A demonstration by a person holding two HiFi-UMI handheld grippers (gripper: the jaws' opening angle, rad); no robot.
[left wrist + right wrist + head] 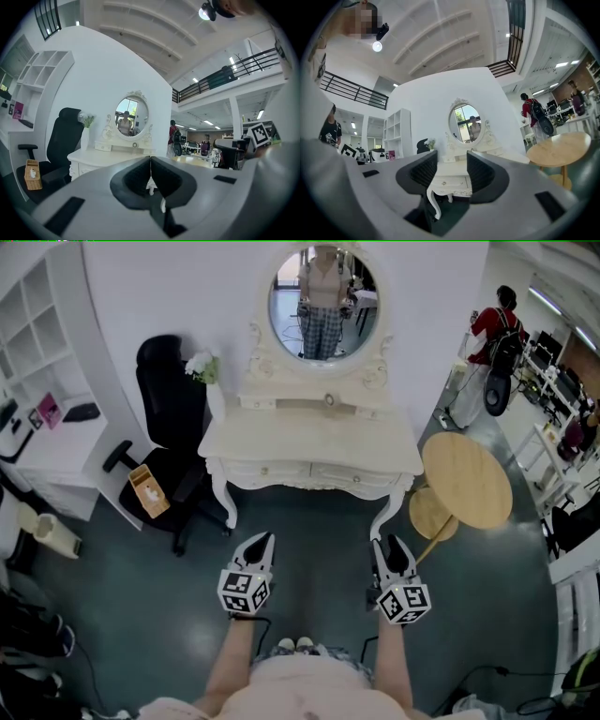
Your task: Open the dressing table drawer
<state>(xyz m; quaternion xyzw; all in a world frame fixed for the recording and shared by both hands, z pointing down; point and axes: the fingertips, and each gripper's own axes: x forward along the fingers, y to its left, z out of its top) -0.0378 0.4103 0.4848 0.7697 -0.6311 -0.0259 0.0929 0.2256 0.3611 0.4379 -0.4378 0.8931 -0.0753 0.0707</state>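
The left hand-held gripper [265, 538] has its jaws pressed together with nothing in them; its own view [150, 158] shows the two dark pads meeting in a single seam. The right hand-held gripper [389, 542] stands partly open and empty, and its own view [452, 157] shows a clear gap between the pads.

The head view alone shows the layout. Both grippers are held side by side over the dark floor [309, 521], pointing at the white desk [309, 437] and well apart from it. Two shut drawers sit side by side across the front of the desk, the left drawer [262, 471] and the right drawer [352, 474]. An oval mirror [323, 301] rises behind the top. A black office chair [173, 399] stands to its left and a round wooden table [466, 479] to its right.

In the right gripper view, one drawer front with a small knob [443, 183] appears through the open jaws, far off. In the left gripper view, the closed jaws cover most of the front of the desk, so only its top [101, 157], mirror [131, 116] and the chair [65, 136] show.
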